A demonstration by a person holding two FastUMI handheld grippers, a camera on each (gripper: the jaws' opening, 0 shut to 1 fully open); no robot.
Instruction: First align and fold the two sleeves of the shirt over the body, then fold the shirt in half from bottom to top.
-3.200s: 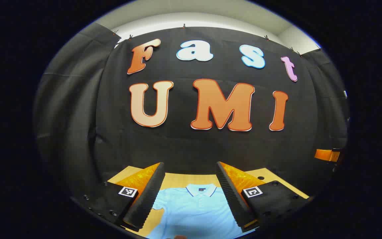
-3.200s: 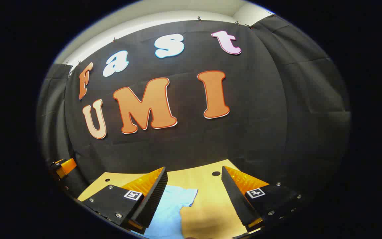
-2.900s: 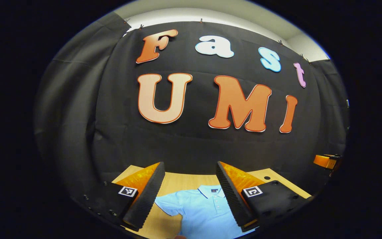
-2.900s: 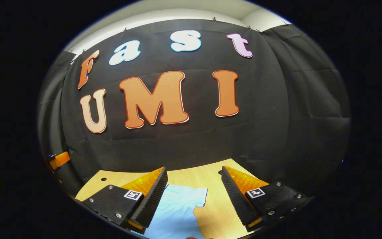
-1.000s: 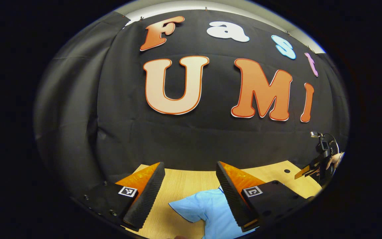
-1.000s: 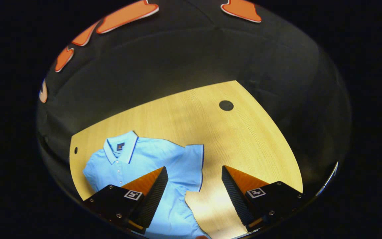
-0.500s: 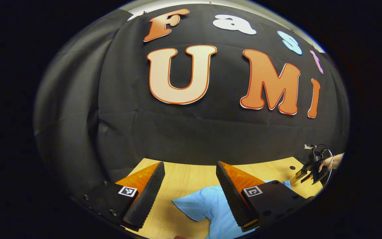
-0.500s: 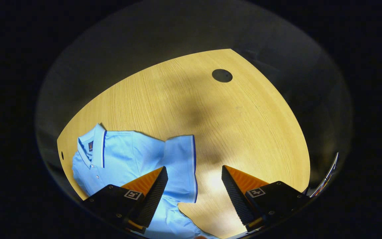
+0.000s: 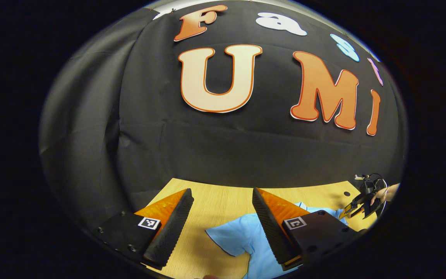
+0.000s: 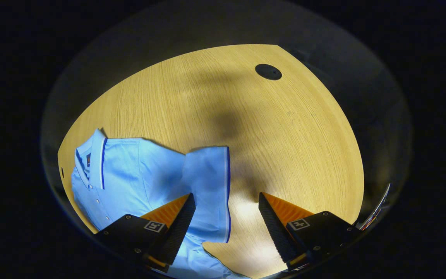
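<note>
Light-blue knit fabric makes up the polo shirt, which lies flat on the wooden table in the lower left of the right gripper view, collar toward the left edge of the frame. Judged from its drape and soft creases, the garment is light, limp and without stiffness; it should follow whichever point is lifted and sag everywhere else, and a single layer may slip on the smooth tabletop if dragged instead of raised. The suggested hold is the hemmed edge of the short sleeve, where the dark-blue trim gives a firmer, doubled rim. The collar carries a pale stripe, and a row of small buttons runs down the placket. The right gripper hangs above this sleeve with its fingers wide apart and nothing between them; one finger overlaps the sleeve in the picture, the other the bare wood. In the left gripper view, the left gripper is likewise spread wide and empty, with the opposite sleeve low in the frame, between its fingers. Neither sleeve is yet folded over the body.
</note>
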